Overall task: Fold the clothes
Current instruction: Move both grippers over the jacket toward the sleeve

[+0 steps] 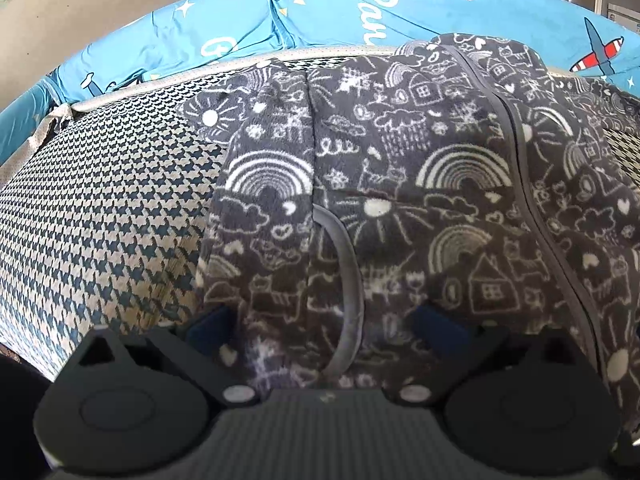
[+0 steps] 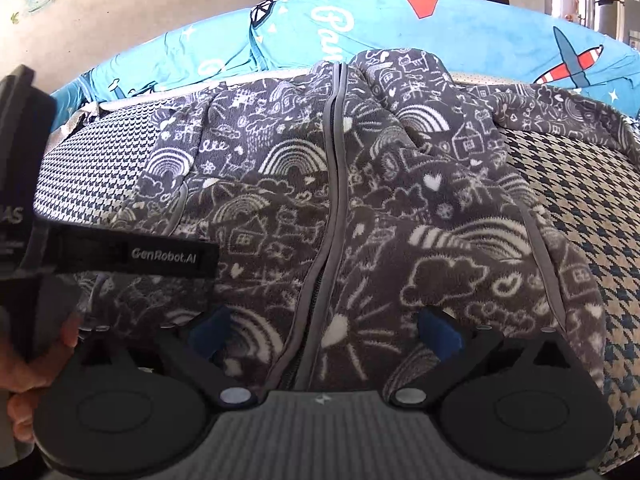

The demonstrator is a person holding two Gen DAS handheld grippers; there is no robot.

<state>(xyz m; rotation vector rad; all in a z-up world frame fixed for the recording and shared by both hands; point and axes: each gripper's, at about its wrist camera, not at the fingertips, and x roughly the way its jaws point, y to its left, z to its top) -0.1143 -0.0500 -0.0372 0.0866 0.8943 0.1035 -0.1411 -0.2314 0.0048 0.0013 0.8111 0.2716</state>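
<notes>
Fleece jacket (image 2: 360,208), grey with white doodles, is lying spread out zipper-up on the houndstooth cushion (image 1: 100,200), with a blue printed sheet (image 1: 360,8) behind it. Looks barely started to me: sleeves still out to the sides, no folds that I can see. Both tongs sit low over the near hem, left tongs (image 1: 320,328) and right tongs (image 2: 324,328) spread wide, pinching nothing. A hand (image 2: 24,364) holding the left one shows at the edge.
</notes>
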